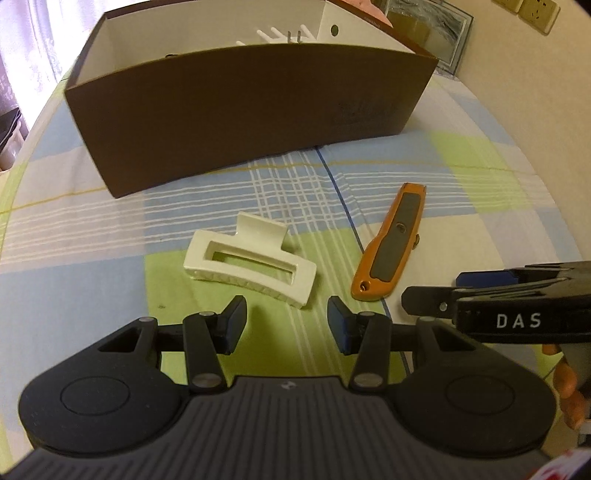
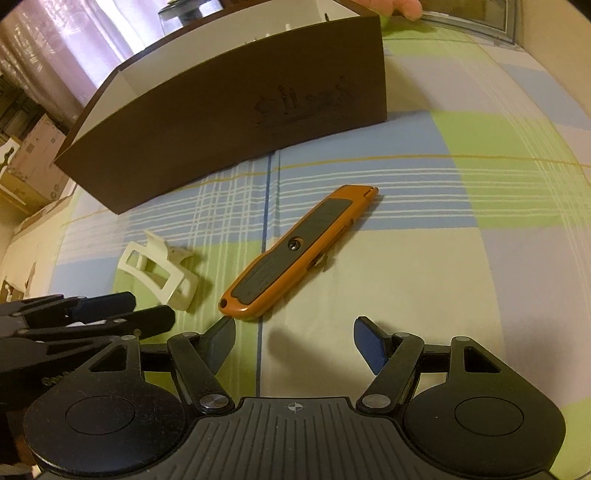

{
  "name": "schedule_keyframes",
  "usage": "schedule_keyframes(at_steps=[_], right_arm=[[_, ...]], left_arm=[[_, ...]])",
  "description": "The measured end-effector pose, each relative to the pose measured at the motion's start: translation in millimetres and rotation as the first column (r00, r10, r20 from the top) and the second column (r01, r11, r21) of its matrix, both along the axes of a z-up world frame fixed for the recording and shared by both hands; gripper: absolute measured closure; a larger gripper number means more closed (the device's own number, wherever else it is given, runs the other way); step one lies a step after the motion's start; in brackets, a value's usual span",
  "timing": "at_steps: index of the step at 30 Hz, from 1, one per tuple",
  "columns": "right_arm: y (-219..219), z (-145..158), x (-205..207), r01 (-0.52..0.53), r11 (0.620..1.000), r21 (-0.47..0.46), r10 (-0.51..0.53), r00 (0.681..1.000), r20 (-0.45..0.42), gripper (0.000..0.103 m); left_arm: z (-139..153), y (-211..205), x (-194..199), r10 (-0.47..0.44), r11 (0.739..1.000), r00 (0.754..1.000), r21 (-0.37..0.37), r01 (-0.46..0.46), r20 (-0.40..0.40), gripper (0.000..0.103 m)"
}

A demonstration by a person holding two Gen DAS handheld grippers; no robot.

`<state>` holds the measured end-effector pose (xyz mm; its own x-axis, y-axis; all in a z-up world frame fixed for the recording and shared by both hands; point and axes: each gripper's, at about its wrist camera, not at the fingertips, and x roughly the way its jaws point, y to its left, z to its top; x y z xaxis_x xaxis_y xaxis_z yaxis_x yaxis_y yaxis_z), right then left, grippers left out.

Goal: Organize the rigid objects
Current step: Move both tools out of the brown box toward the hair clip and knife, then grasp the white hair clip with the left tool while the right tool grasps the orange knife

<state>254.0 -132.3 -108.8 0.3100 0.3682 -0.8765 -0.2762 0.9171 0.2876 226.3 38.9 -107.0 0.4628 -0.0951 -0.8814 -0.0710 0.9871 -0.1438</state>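
Both grippers hung over the bed, fingers spread and holding nothing.
Only the left gripper [image 1: 287, 325] view looked into the brown box [image 1: 236, 110], showing white prongs [image 1: 284, 35]; the right gripper [image 2: 294, 343] view showed just its front wall, with the orange knife [image 2: 295, 251] and white hair clip [image 2: 159, 275] before it.

Checked cloth [image 1: 461, 158] on table, curtains [image 2: 55, 48] w/ daylight, wall sockets [image 1: 532, 13].

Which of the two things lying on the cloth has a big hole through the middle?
The white rectangular plastic hair claw clip. Its frame is open, showing green cloth through it, while the orange utility knife beside it is solid.
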Motion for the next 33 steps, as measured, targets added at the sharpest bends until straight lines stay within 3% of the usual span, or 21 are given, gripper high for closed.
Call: schedule_keyframes(at_steps=[14,27,29,31,33], right_arm=[[21.2,-12.1,22.0,0.067,0.997,0.040,-0.067,0.998,-0.021,0.035],[44.8,-16.5,27.7,0.068,0.996,-0.061,-0.064,0.996,0.063,0.035],[45.6,-17.3,26.2,0.062,0.995,-0.076,-0.056,0.995,0.078,0.038],[46.4,-17.5,26.1,0.056,0.993,-0.107,-0.046,0.994,0.101,0.046],[45.5,-17.2,28.3,0.050,0.993,-0.109,-0.038,0.994,0.103,0.046]], left_arm=[[-9.0,30.8,5.5,0.074,0.997,0.997,0.029,-0.074,-0.019,0.060],[-8.9,60.2,-7.3,0.149,0.987,0.989,0.069,-0.147,-0.024,0.060],[-7.0,59.7,-8.0,0.139,0.989,0.990,0.061,-0.137,-0.021,0.060],[-2.7,57.5,-8.7,0.124,0.991,0.992,0.048,-0.123,-0.011,0.060],[1.8,55.0,-7.4,0.110,0.993,0.994,0.036,-0.110,0.000,0.060]])
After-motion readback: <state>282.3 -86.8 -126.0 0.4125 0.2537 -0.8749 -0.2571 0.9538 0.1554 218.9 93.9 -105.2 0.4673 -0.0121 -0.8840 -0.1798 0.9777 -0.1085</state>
